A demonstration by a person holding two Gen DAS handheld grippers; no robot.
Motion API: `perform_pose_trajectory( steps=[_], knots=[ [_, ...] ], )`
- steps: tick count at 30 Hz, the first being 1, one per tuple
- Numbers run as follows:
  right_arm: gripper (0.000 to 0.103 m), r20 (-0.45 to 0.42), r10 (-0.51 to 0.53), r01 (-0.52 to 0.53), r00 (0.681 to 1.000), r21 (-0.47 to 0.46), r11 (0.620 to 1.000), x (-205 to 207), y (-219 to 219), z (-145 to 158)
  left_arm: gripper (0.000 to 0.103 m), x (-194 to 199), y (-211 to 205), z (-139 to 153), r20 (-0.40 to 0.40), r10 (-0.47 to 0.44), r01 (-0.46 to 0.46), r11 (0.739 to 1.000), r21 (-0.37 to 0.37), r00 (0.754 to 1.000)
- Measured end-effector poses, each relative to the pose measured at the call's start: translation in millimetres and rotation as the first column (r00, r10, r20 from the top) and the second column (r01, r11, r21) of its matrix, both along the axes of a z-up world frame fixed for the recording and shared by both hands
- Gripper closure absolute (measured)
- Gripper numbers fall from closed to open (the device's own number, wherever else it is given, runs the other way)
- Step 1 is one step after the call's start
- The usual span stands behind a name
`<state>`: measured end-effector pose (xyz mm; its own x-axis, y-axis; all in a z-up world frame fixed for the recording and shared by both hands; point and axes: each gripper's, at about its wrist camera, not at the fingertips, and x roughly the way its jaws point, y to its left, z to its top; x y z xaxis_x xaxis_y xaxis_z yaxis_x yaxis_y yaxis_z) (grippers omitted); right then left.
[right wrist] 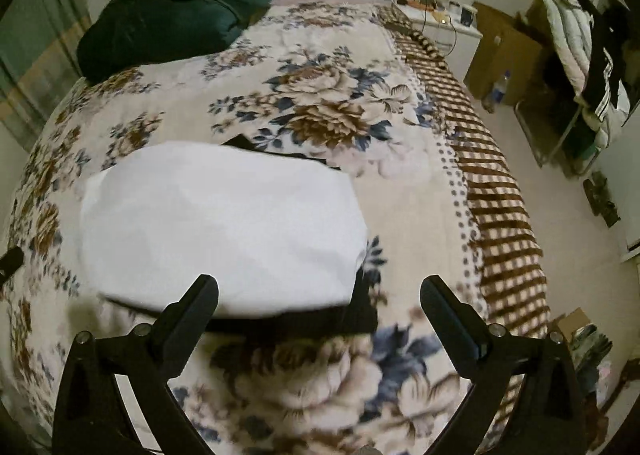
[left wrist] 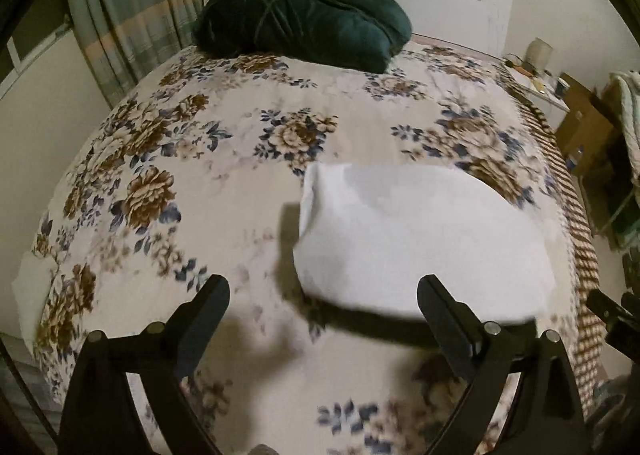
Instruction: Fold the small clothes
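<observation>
A: Where does the white garment [left wrist: 420, 239] lie?

B: Flat on the bed's floral blanket [left wrist: 224, 159], folded into a rounded block; in the right wrist view the same white garment [right wrist: 224, 227] sits left of centre, with a dark cloth [right wrist: 296, 322] showing as a band under its near edge and as a strip past its far edge.

A: And the left tool [left wrist: 324, 295]?

B: Its two fingers stand wide apart with nothing between them; its right finger [left wrist: 448, 319] overlaps the garment's near edge in the picture, though I cannot tell whether it touches the fabric.

A: The right tool [right wrist: 320, 295]?

B: Likewise spread wide and holding nothing; its left finger [right wrist: 192, 311] lies over the near edge of the garment and the dark band; contact I cannot judge; the frames are blurred.

A: What else is about?

B: A dark green cushion [left wrist: 304, 11] at the head of the bed, well apart from the garment; a brown checked border [right wrist: 496, 215] runs down the blanket's right side; beyond it a white nightstand [right wrist: 452, 31] and cardboard boxes [right wrist: 508, 51] stand by the wall.
</observation>
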<state>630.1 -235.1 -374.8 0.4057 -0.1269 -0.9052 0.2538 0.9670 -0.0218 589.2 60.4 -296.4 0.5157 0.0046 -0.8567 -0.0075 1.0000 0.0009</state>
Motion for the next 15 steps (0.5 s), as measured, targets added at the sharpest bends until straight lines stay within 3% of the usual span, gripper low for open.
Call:
perform_pose_trajectory(
  steps=[5,15],
  knots=[
    [0.000,0.050,-0.012,0.013,0.999,-0.010,1.000,-54,25,51,0.007,-41,-3,38,0.037,-0.039,0.040,0.999,-0.006,0.999],
    [0.000,0.193,-0.016,0.030,0.981,-0.069,0.997,-182,73,184,0.007,-143,7,140,0.159,-0.075,0.078,0.997,-0.017,0.984]
  ],
)
